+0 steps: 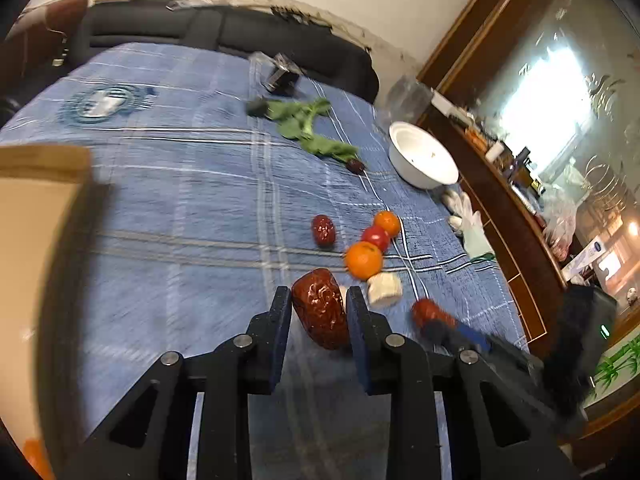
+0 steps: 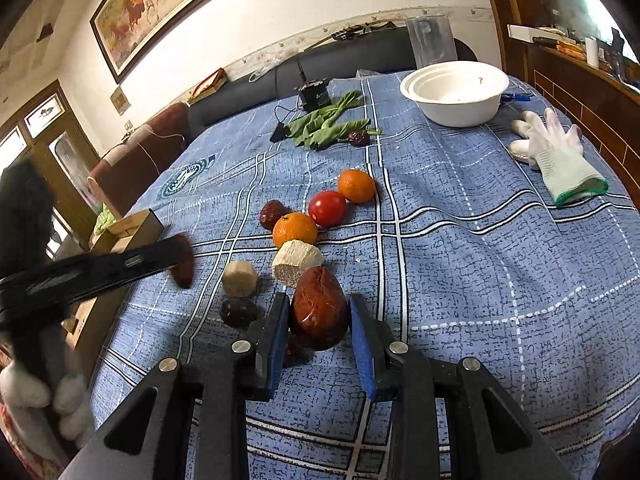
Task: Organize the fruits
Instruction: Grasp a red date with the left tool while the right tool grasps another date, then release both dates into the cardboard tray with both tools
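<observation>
From the left wrist view, the left hand-held gripper [image 1: 318, 312] pinches a wrinkled dark-red dried jujube [image 1: 321, 308] between its blue-padded fingers, seemingly raised above the blue plaid cloth covering the bench [image 1: 168, 216]. Ahead lie a second loose red jujube [image 1: 323, 230], two round oranges [image 1: 363, 260], a glossy red tomato [image 1: 375, 237] and a pale cut root chunk [image 1: 384, 289], with the white round bowl [image 1: 422, 157] well beyond, near the far edge. The view is tilted and blurred, so the wrist is probably rolling mid-carry. Doing this well likely means keeping pressure even so the soft fruit does not slip.

From the right wrist view, the right hand-held gripper [image 2: 319, 314] likewise pinches a plump reddish-brown jujube [image 2: 319, 314], fingers pointing forward and slightly down over the bench. The left tool [image 2: 120, 266] crosses at left, blurred. The bowl [image 2: 456, 94] sits far ahead, beside a white work glove [image 2: 556, 152]; I judge it the likely destination, so carry each fruit clear of the cluster.
</observation>
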The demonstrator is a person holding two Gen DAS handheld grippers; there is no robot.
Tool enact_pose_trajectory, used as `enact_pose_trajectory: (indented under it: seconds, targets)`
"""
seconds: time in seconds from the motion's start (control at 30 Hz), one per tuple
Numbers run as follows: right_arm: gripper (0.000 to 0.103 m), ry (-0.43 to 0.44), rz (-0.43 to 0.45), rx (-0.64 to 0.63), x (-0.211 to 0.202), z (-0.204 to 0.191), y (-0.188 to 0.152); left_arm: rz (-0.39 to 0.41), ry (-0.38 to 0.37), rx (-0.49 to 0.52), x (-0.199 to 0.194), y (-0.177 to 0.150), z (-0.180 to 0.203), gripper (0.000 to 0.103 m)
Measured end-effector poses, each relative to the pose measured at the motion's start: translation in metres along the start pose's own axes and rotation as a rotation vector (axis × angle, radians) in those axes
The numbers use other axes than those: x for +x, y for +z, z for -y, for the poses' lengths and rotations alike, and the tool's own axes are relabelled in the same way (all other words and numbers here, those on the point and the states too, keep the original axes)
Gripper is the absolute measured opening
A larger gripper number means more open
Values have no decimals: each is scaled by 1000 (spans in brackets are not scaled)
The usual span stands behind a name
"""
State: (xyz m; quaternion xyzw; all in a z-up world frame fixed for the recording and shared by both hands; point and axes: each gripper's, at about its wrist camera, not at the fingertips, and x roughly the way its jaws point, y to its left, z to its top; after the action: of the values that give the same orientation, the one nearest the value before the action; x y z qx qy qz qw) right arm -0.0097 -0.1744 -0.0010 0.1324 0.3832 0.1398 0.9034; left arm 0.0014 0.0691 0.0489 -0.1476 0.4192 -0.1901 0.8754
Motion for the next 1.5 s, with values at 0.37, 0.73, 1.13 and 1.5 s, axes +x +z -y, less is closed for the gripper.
enact_pose_trajectory:
  seconds: [0.37, 0.73, 1.13, 1.5]
  targets:
    - [32, 9, 18, -17, -13, -25, 2, 212, 221, -132, -141, -30, -106, 27]
    - [33, 226, -42, -250, -13, -185, -1, 179, 283, -242, -162, -18, -183, 27]
    - [34, 294, -219, -418, 68, -298, -33, 54, 370, -292, -145, -10, -239, 27]
    - [34, 292, -293, -480, 99, -332, -48, 36, 340, -308, -139, -8, -250, 30]
